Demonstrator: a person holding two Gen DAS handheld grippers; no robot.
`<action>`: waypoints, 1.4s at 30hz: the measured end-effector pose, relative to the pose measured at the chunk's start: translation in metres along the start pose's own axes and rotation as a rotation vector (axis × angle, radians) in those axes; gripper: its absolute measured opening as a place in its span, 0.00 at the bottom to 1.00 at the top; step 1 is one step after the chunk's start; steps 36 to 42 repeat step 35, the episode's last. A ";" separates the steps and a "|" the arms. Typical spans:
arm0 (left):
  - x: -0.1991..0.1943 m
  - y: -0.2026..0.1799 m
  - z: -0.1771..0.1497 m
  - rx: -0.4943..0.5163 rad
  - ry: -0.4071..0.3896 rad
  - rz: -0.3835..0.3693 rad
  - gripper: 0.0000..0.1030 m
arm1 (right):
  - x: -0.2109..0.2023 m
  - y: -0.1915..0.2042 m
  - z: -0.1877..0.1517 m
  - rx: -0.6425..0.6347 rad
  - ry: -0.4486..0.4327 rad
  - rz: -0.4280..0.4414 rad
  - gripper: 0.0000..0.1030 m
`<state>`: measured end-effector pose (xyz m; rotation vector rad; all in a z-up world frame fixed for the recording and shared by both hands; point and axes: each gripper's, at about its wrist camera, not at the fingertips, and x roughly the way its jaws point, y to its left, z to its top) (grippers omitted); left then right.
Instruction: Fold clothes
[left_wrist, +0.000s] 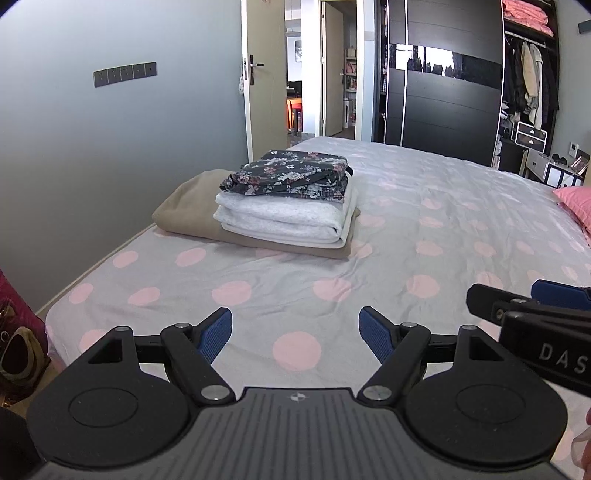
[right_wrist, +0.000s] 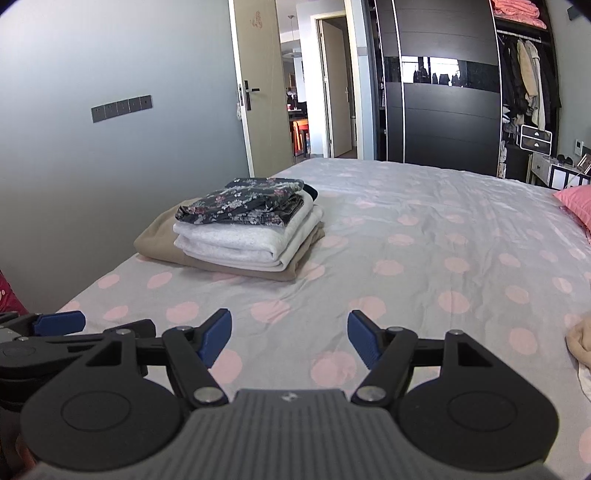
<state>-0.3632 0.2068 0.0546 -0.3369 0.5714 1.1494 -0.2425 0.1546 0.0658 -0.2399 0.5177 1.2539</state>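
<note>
A stack of folded clothes (left_wrist: 288, 206) lies on the bed near its left edge: a dark floral garment (left_wrist: 291, 173) on top, a white one (left_wrist: 280, 221) under it, a tan one (left_wrist: 184, 214) at the bottom. The stack also shows in the right wrist view (right_wrist: 240, 229). My left gripper (left_wrist: 295, 334) is open and empty above the near part of the bed. My right gripper (right_wrist: 290, 334) is open and empty beside it. An unfolded cream garment (right_wrist: 581, 339) lies at the right edge of the right wrist view.
The bed has a grey sheet with pink dots (left_wrist: 424, 229). A pink pillow (left_wrist: 576, 203) lies at the right. A grey wall (left_wrist: 110, 147) runs along the bed's left side. A dark wardrobe (left_wrist: 443, 85) and an open door (left_wrist: 266, 74) stand beyond the bed.
</note>
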 end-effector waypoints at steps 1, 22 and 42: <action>0.000 -0.001 0.000 0.002 0.001 0.002 0.73 | 0.000 0.001 0.000 -0.004 0.004 0.003 0.70; -0.005 -0.003 0.008 0.016 -0.008 0.032 0.73 | -0.004 0.002 0.000 0.000 0.004 0.009 0.70; -0.006 -0.004 0.008 0.032 -0.017 0.029 0.72 | -0.008 0.000 0.001 0.012 -0.005 0.005 0.70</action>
